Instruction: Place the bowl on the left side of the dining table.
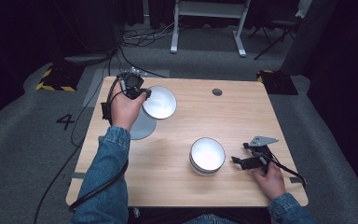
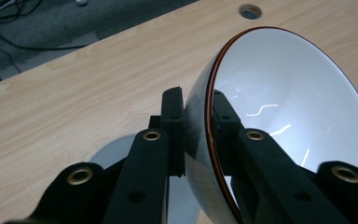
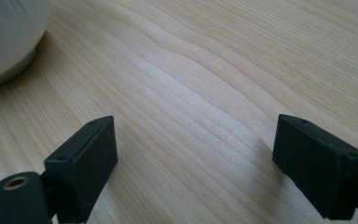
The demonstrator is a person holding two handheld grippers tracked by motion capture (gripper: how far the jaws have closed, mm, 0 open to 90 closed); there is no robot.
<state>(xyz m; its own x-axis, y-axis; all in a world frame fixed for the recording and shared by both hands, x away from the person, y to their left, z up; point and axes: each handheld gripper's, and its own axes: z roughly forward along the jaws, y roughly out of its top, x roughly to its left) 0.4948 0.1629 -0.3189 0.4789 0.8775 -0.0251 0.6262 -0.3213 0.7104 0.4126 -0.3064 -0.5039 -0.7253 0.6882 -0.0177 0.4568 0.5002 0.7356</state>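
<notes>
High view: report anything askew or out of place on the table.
The white bowl is tipped on edge, its rim pinched in the left tongs above a grey plate. The other bowl sits upright. Nothing spilled or damaged.

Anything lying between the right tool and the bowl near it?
No. Bare tabletop separates the right tool from the bowl, as the high view shows.

Your left forearm reaches forward over the far left of the worktop (image 1: 177, 186), hand wrapped around the left tongs (image 1: 144, 94), whose 2 jaws pinch tight on a bowl (image 2: 289, 107) rim. Your right hand (image 1: 270, 179) rests low near the right edge, its right tongs (image 3: 196, 158) spread wide, level, gripping nothing.
</notes>
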